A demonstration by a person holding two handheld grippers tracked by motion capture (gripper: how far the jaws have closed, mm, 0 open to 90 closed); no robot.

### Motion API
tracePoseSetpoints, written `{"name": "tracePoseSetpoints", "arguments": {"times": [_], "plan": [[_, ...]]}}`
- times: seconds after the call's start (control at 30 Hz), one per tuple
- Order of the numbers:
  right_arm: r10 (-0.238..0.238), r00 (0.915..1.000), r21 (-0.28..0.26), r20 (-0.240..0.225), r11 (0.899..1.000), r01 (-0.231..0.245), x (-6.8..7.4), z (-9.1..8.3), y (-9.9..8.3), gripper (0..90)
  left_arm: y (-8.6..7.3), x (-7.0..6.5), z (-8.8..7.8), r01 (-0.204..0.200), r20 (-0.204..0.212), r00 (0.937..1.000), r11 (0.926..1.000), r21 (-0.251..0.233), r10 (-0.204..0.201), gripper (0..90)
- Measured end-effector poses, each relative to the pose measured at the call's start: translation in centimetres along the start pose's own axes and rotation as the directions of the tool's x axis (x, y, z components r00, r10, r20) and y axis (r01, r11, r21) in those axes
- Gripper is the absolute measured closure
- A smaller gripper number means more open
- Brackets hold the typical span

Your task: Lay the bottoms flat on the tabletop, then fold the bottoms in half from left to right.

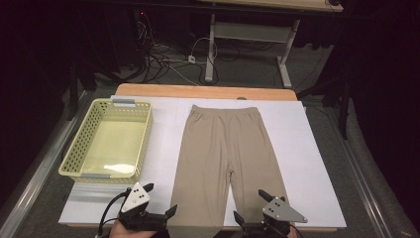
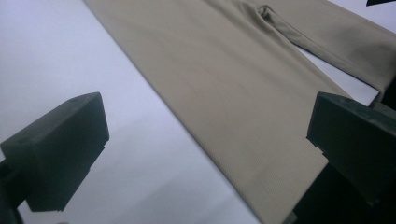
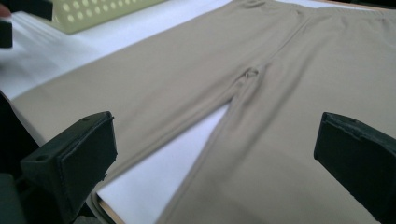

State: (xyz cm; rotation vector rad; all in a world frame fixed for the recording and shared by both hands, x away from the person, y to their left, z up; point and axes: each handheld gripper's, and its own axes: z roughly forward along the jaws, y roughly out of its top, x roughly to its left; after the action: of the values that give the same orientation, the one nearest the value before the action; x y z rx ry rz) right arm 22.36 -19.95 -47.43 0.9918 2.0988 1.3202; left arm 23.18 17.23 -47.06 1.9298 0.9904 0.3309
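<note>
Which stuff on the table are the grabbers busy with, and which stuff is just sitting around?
Part of the job:
- beige trousers, spread flat on the white table cover
- left gripper and right gripper, both open at the leg ends

Just lying about:
- yellow basket, beside the trousers, nothing in it
- cables on the floor behind the table

I'm looking at the table (image 1: pixel 208 91), its white sheet (image 1: pixel 302 163) covering the top; beige trousers (image 1: pixel 223 148) are lying flat mid-sheet, a yellow basket (image 1: pixel 74 148) sitting just beside them.
</note>
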Motion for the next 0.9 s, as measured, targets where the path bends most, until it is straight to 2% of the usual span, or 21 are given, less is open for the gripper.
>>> {"name": "tracePoseSetpoints", "arguments": {"times": [0.13,0.23,0.3,0.43,0.5,0.57,0.67,0.9], "plan": [[-0.011,0.9998,0.024,-0.014,1.0,0.011,0.4,0.3,0.7,0.2,0.7,0.4,-0.8,-0.017,-0.025,0.9995,0.9998,0.004,0.017,0.0],[-0.019,0.9997,0.024,-0.015,1.0,0.02,0.3,0.4,1.4,0.2,0.8,0.8,-0.9,-0.021,-0.019,0.9996,0.9997,0.008,0.021,0.0],[-0.032,0.9995,0.028,-0.004,0.999,0.032,0.2,0.8,1.8,0.2,0.4,0.8,-0.8,-0.026,-0.016,0.9995,0.9997,-0.005,0.026,0.0],[-0.026,0.9996,0.042,-0.009,0.999,0.026,-0.4,2.5,2.5,0.2,-0.2,1.0,0.0,-0.001,0.009,1.0,0.9997,-0.022,0.001,0.0],[-0.025,0.9996,0.04,-0.011,0.999,0.025,-0.6,3.6,2.7,0.2,0.0,1.1,0.4,0.008,0.025,0.9997,0.9999,-0.007,-0.008,0.0],[-0.005,0.9999,0.043,-0.011,0.999,0.006,-0.8,4.6,2.9,0.2,0.1,1.1,0.7,0.002,0.025,0.9997,1.0,-0.009,-0.002,0.0],[0.01,0.9999,0.049,-0.009,0.999,-0.01,-0.9,6.0,3.4,0.2,-0.1,1.2,1.2,0.018,0.035,0.9992,0.9998,0.0,-0.018,0.0],[-0.027,0.9994,0.062,-0.022,0.998,0.029,0.1,8.4,5.0,0.2,-0.3,1.1,2.1,0.017,0.031,0.9993,0.9991,0.038,-0.018,0.0]]}}
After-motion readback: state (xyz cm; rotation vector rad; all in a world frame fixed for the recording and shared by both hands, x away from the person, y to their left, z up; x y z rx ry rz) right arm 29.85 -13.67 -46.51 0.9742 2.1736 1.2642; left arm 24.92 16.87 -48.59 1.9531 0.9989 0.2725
